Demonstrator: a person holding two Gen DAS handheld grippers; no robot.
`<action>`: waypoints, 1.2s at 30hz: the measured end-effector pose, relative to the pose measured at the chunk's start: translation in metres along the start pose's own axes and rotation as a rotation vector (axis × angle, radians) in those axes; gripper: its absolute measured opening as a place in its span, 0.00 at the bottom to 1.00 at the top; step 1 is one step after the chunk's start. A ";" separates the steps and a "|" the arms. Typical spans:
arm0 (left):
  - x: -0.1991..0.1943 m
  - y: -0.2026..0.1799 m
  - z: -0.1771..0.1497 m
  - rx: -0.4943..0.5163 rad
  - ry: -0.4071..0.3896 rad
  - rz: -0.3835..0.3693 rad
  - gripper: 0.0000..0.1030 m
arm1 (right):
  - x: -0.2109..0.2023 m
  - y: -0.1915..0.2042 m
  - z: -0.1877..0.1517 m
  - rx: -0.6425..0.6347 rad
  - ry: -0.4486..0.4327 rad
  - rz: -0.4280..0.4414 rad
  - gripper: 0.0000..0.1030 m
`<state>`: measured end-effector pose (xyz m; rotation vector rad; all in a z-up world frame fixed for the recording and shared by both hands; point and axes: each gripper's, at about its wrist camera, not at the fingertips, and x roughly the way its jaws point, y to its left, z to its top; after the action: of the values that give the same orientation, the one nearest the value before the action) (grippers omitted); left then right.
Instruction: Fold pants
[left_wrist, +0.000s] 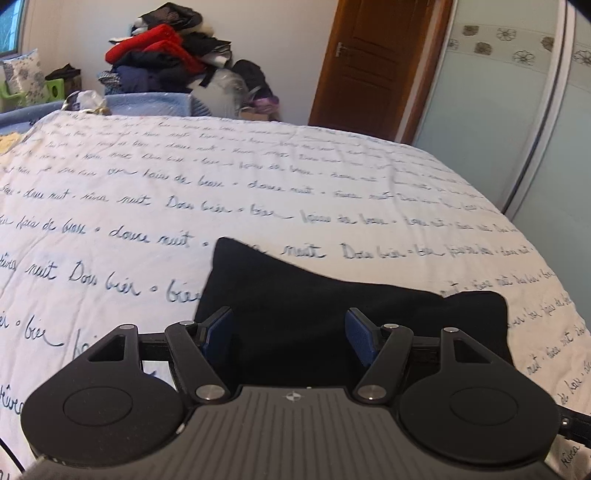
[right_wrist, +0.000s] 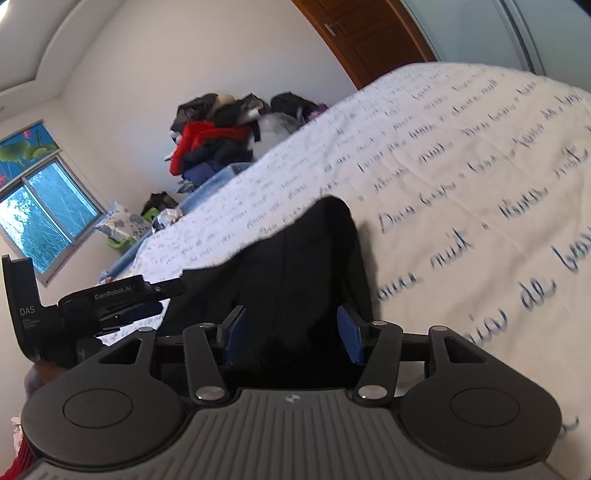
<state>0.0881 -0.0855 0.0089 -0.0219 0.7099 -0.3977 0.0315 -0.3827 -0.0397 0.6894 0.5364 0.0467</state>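
The black pants (left_wrist: 332, 310) lie as a folded dark bundle on the near part of the bed (left_wrist: 221, 177), which has a white cover with script lettering. My left gripper (left_wrist: 291, 336) is open, its blue pads (left_wrist: 360, 338) spread just above the bundle's near edge and holding nothing. In the right wrist view the pants (right_wrist: 295, 266) lie in front of my right gripper (right_wrist: 291, 334), which is open and empty over the cloth. The left gripper's body (right_wrist: 110, 299) shows at the left of that view.
A pile of clothes with red and dark items (left_wrist: 166, 55) sits beyond the far end of the bed. A wooden door (left_wrist: 369, 62) and frosted wardrobe doors (left_wrist: 517, 110) stand at the right. A window (right_wrist: 40, 206) is at the left wall.
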 end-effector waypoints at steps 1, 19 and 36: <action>0.001 0.002 0.000 0.001 0.003 0.004 0.66 | -0.005 -0.003 -0.001 0.004 0.002 -0.001 0.51; 0.012 -0.009 -0.010 0.132 -0.001 0.103 0.66 | 0.005 0.003 0.000 -0.067 0.069 -0.013 0.12; 0.001 -0.011 -0.022 0.179 -0.003 0.054 0.68 | 0.043 0.051 0.035 -0.352 0.044 -0.116 0.22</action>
<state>0.0713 -0.0937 -0.0067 0.1654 0.6687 -0.4076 0.0926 -0.3548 -0.0057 0.3135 0.5921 0.0466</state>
